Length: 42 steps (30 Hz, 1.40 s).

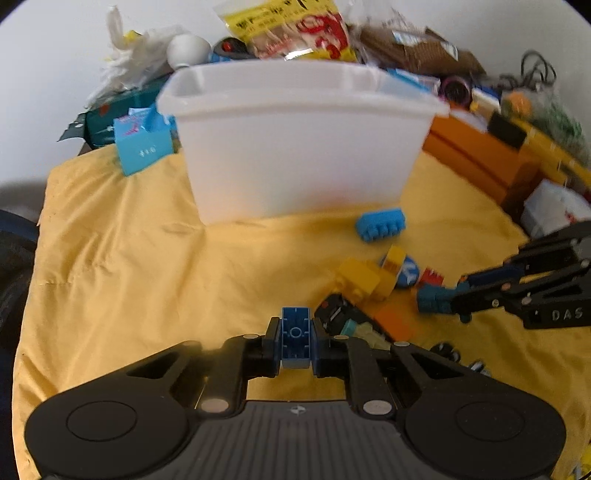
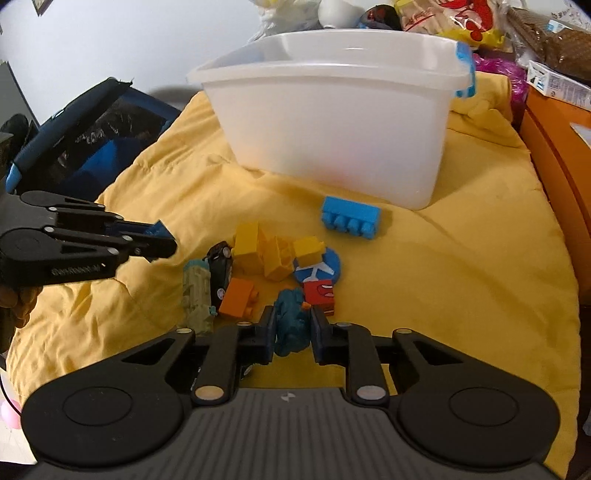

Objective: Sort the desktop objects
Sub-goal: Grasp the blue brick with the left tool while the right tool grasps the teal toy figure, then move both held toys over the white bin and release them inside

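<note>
Rumpled yellow cloth (image 2: pixel 461 258) underfoot, white bin (image 2: pixel 332 122) standing on it, cluttered wall behind, left gripper (image 1: pixel 294 341) clamped on blue brick (image 1: pixel 294 338), right gripper (image 2: pixel 293 326) pinching teal toy (image 2: pixel 291 325) beside the toy pile.

Both views are evenly and brightly lit by soft, diffuse light; its source is not visible. Shadows are weak: a faint soft one lies on the yellow cloth (image 1: pixel 147 258) at the foot of the white bin (image 1: pixel 295 147). The bin's translucent walls glow pale, with mild washout along the rim (image 2: pixel 332 48). Fisheye distortion is strong: straight edges bow, and dark vignette corners frame each picture. The left wrist view is noticeably blurred, the far clutter (image 1: pixel 295 33) smeared. The right wrist view is sharper, softening only toward the far edge.
</note>
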Tool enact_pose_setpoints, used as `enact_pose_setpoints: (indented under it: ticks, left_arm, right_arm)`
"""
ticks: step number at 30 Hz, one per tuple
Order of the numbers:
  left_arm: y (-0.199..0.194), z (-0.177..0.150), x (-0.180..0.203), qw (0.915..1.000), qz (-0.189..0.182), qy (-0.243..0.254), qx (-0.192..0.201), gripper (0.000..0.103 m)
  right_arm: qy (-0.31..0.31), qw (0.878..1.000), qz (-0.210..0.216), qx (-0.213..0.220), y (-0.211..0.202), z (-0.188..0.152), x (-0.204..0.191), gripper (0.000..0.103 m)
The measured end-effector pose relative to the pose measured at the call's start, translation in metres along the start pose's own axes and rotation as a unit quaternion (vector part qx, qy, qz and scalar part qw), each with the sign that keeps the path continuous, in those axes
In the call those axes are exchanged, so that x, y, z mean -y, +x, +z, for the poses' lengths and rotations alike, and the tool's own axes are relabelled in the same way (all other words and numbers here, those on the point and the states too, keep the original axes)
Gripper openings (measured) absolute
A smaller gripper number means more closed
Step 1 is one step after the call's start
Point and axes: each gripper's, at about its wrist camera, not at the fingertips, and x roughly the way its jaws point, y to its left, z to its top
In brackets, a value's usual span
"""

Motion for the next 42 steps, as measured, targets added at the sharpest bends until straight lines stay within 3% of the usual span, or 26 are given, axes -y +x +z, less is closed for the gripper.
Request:
enact_pose_setpoints:
  ticks: [7, 12, 17, 26, 34, 42]
  left_arm:
    - [-0.004, 0.003, -0.002, 1.0, 0.0, -0.007, 0.002, 0.017]
    - [-0.009, -0.002, -0.002, 1.0, -0.001, -0.007, -0.005, 0.017]
    - [-0.024, 0.012, -0.007, 0.9993, -0.006, -0.035, 0.012, 0.017]
    - [-0.047, 0.094, -0.014, 0.9972, -0.004, -0.051, 0.055, 0.017]
    - [-0.047, 0.182, -0.017, 0.9961, 0.004, -0.031, 0.083, 0.017]
    - [-0.018, 0.22, -0.023, 0.998, 0.0, -0.048, 0.041, 0.017]
  right_arm:
    - [-0.008, 0.999, -0.007, -0.053, 0.023, -0.013, -0.002, 0.03]
    - [-0.017, 0.999, -0.007, -0.029, 0.021, -0.01, -0.004, 0.025]
    - [-0.011, 1.0, 0.006, 0.012, -0.013, 0.011, 0.0, 0.025]
    - [0.015, 0.995, -0.001, 0.102, -0.072, 0.113, 0.017, 0.025]
    - [0.022, 0.994, -0.024, 0.103, -0.073, 0.189, 0.034, 0.025]
    - [0.042, 0.997, -0.034, 0.063, -0.05, 0.209, 0.046, 0.025]
